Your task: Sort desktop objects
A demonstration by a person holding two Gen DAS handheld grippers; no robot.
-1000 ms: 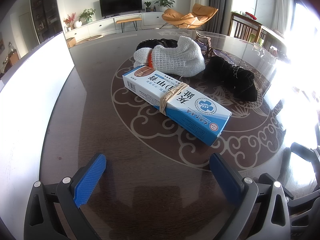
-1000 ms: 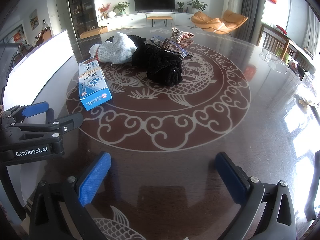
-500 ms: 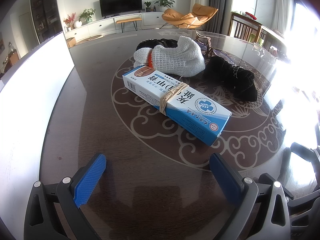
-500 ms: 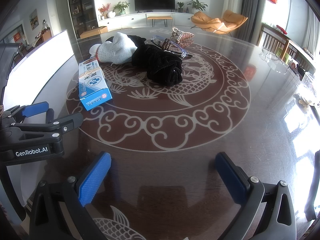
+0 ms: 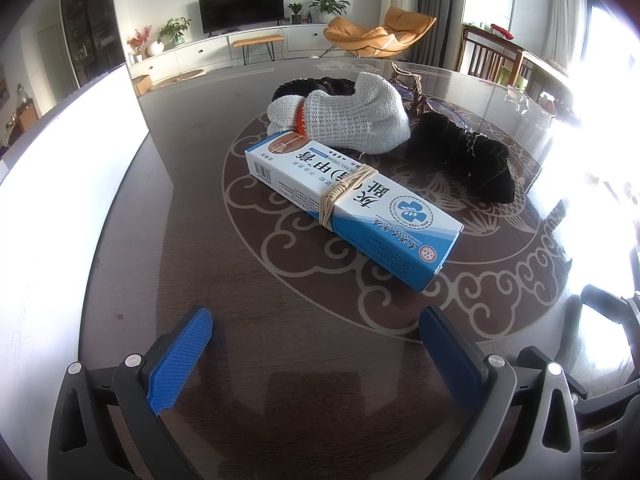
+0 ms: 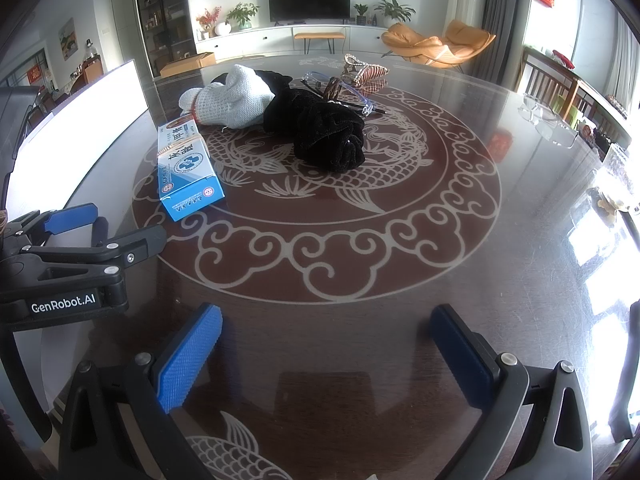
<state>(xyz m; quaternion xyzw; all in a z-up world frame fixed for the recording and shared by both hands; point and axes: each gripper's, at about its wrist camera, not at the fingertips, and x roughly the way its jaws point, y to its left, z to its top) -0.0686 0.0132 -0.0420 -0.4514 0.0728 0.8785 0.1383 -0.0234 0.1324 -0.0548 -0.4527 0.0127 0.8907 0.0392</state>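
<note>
A blue and white box (image 5: pixel 348 204) bound with a rubber band lies flat on the dark table, just ahead of my open, empty left gripper (image 5: pixel 316 344). Behind it lie a white knitted sock (image 5: pixel 352 120) and a black cloth bundle (image 5: pixel 464 156). In the right wrist view the box (image 6: pixel 186 168) is at the left, the sock (image 6: pixel 232 98) and black bundle (image 6: pixel 320 128) further back, with clear glasses (image 6: pixel 340 88) and a beaded hair clip (image 6: pixel 364 72) behind. My right gripper (image 6: pixel 324 348) is open and empty, well short of them. The left gripper (image 6: pixel 100 228) shows at the left.
A white board (image 5: pixel 68 184) stands along the table's left edge. Glassware (image 6: pixel 548 120) sits near the table's far right edge. The glass-topped table (image 6: pixel 320 272) has a carp pattern. Chairs and a TV stand lie beyond.
</note>
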